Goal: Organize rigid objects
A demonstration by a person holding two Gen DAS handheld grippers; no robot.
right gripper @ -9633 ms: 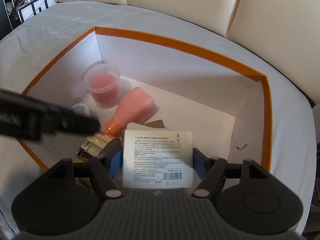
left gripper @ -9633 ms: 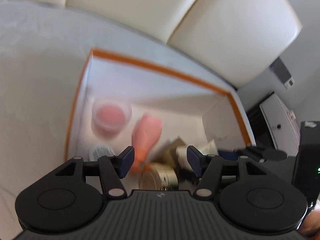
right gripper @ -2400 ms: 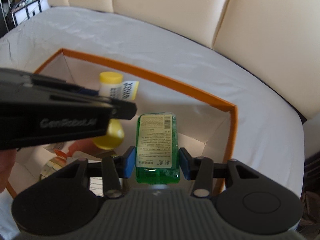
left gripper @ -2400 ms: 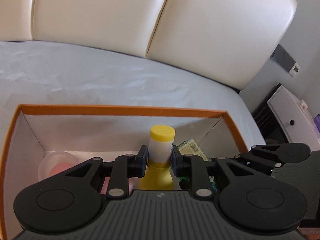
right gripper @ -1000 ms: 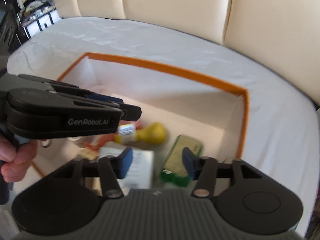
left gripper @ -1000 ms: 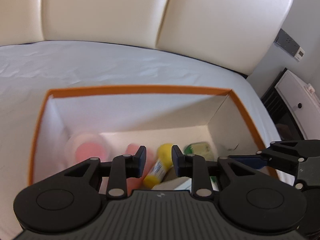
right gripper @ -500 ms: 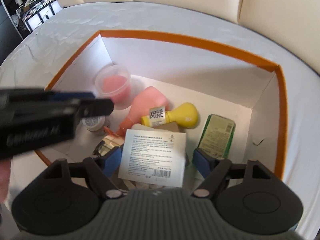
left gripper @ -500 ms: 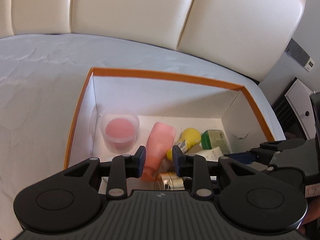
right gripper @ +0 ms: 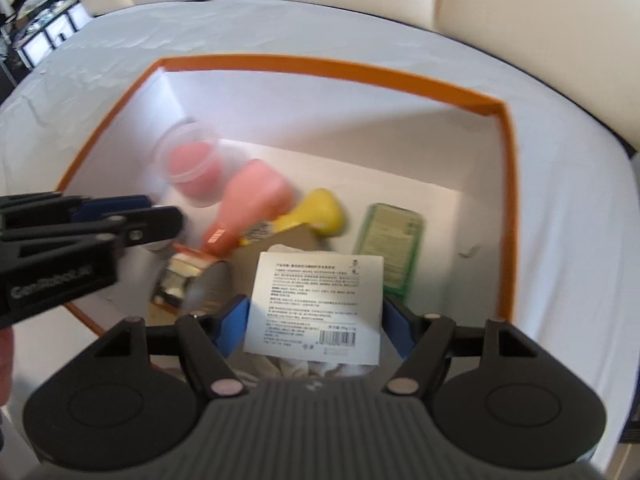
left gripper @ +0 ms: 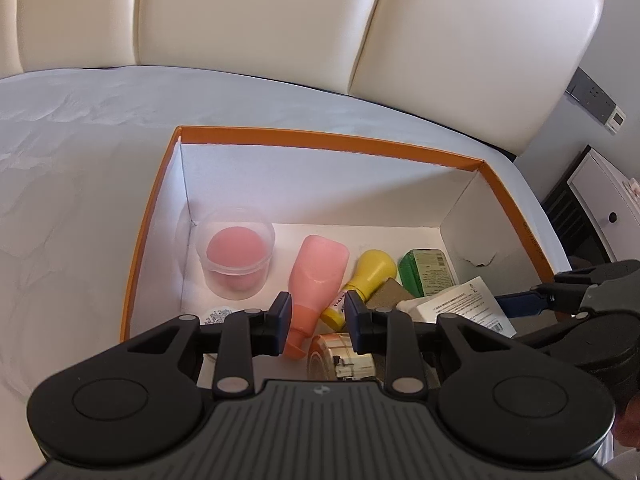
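Note:
An orange-rimmed white box point(left gripper: 328, 141) sits on the bed and holds a clear cup with a pink sponge point(left gripper: 236, 250), a pink bottle point(left gripper: 316, 276), a yellow bottle point(left gripper: 368, 276), a green bottle point(left gripper: 428, 272) and a shiny tape roll point(left gripper: 340, 354). My left gripper point(left gripper: 318, 320) is open and empty above the box's near side. My right gripper point(right gripper: 316, 322) is shut on a white labelled box point(right gripper: 316, 306), held above the box's near edge; it also shows in the left wrist view point(left gripper: 464, 306).
The box point(right gripper: 328, 64) lies on a grey bedsheet point(left gripper: 80, 140) before a cream padded headboard point(left gripper: 280, 20). A white nightstand point(left gripper: 604, 204) stands to the right. A brown card point(right gripper: 276, 246) and white cloth lie among the items.
Both grippers have released the yellow and green bottles into the box. The right gripper has since closed on the white labelled box and lifted it slightly. The left gripper stays open.

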